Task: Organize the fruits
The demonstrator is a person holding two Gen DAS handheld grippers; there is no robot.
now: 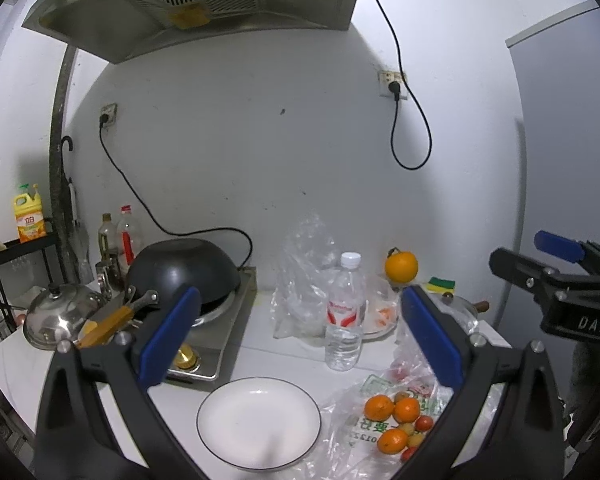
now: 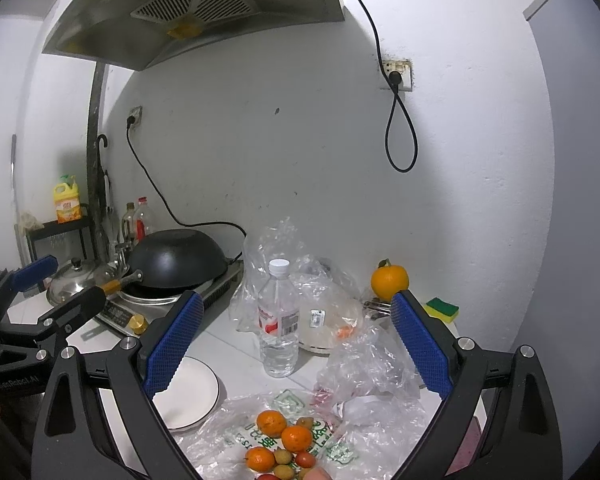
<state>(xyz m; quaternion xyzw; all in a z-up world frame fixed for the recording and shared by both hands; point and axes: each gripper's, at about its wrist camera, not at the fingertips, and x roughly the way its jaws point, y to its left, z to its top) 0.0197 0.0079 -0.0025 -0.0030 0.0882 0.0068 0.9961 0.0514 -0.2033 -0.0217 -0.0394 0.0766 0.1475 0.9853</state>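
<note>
Three small oranges (image 1: 392,416) (image 2: 286,438) lie with several small red and tan fruits (image 1: 418,426) (image 2: 296,462) on a flat plastic bag (image 1: 364,440) (image 2: 260,436) at the counter's front. A white plate with a dark rim (image 1: 258,424) (image 2: 192,396) sits empty left of the bag. A larger orange with a stem (image 1: 401,266) (image 2: 389,282) stands at the back right. My left gripper (image 1: 300,336) is open and empty above the plate; it also shows in the right wrist view (image 2: 56,284). My right gripper (image 2: 296,344) is open and empty above the fruit bag; it also shows in the left wrist view (image 1: 532,256).
A water bottle (image 1: 345,312) (image 2: 279,320) stands mid-counter among crumpled clear bags (image 1: 300,280) (image 2: 364,360). A black wok (image 1: 184,270) (image 2: 178,258) sits upside down on a cooktop at left, beside a steel lid (image 1: 60,316). A sponge (image 2: 442,308) lies back right.
</note>
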